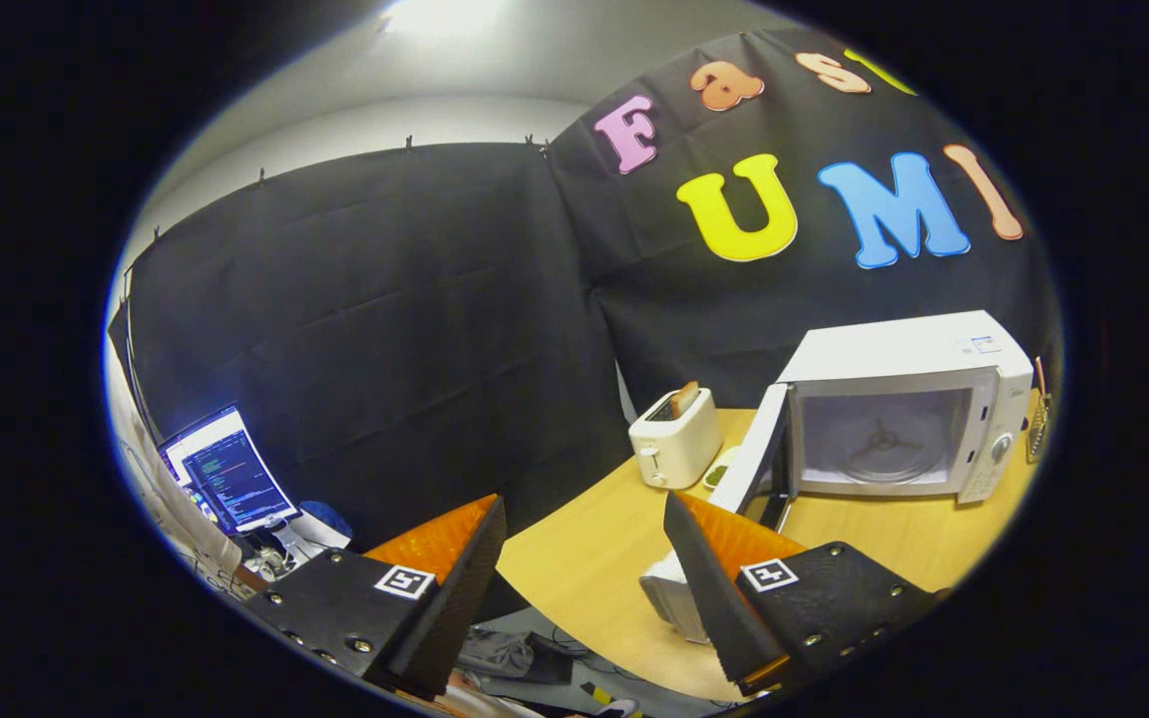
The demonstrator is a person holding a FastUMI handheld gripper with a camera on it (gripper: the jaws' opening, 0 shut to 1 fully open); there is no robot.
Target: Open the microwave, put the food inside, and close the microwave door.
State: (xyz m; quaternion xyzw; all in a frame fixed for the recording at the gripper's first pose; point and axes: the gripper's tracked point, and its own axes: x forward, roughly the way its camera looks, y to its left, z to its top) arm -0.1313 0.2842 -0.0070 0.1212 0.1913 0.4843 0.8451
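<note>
white microwave (909,414) door open; gripper (584,558) fingers apart, empty.

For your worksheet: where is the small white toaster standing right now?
In the gripper view, the small white toaster stands on the round wooden table, just left of the white microwave's open door, beyond the open gripper.

The microwave (909,414) stands on the far right of the bench (584,558), its door (756,457) swung open to the left; a toaster (675,439) sits just left of that door — bread (684,397) in its slot; a monitor (227,469) stands off the bench, far left; the fingers (465,573) hang parted near the bench's near edge.
</note>
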